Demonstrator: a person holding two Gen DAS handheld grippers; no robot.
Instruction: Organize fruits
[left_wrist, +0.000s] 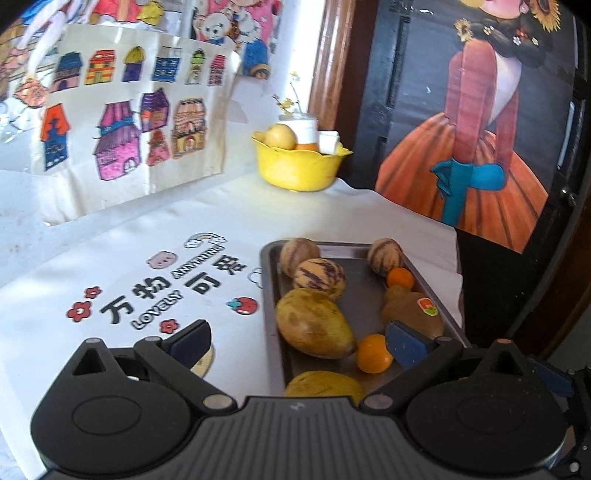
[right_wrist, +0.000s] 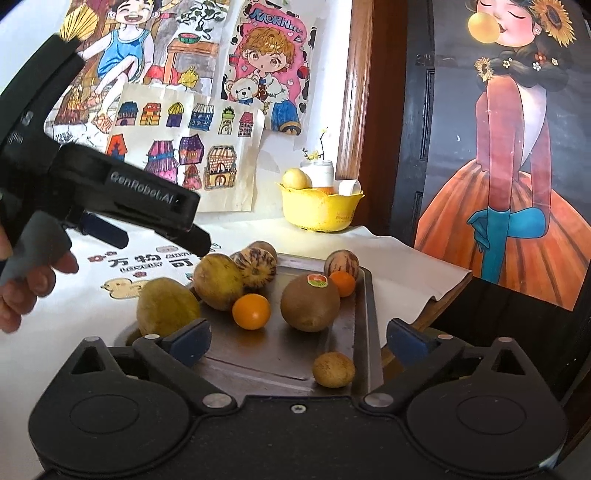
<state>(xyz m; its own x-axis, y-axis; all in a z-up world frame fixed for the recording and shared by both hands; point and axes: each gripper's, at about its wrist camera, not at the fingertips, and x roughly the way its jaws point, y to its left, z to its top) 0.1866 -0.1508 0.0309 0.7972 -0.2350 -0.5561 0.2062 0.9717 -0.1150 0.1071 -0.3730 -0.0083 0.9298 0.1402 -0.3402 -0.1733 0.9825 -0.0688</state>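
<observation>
The left gripper (left_wrist: 299, 341) stands wide open with nothing in its grasp, its right pad just over the near kiwi (left_wrist: 413, 314). The right gripper (right_wrist: 297, 341) is spread as wide, empty too, over the near end of the metal tray (right_wrist: 280, 358). The tray lies on a white cloth (left_wrist: 122, 266) printed with characters and small flowers, its long axis running from 6 toward 12 o'clock in the right wrist view. On it the fruits sit loose: a mango (left_wrist: 314, 323) lying lengthwise, its narrow end toward 5 o'clock, striped melons (left_wrist: 319, 278) at 12, two small oranges (right_wrist: 251, 311), and a little brown fruit (right_wrist: 333, 369) near the right rim. At 1 o'clock beyond the tray, a yellow bowl (right_wrist: 321, 212) stands before a wall hung with children's drawings (right_wrist: 184, 147); a painted poster (right_wrist: 517, 166) fills the right.
</observation>
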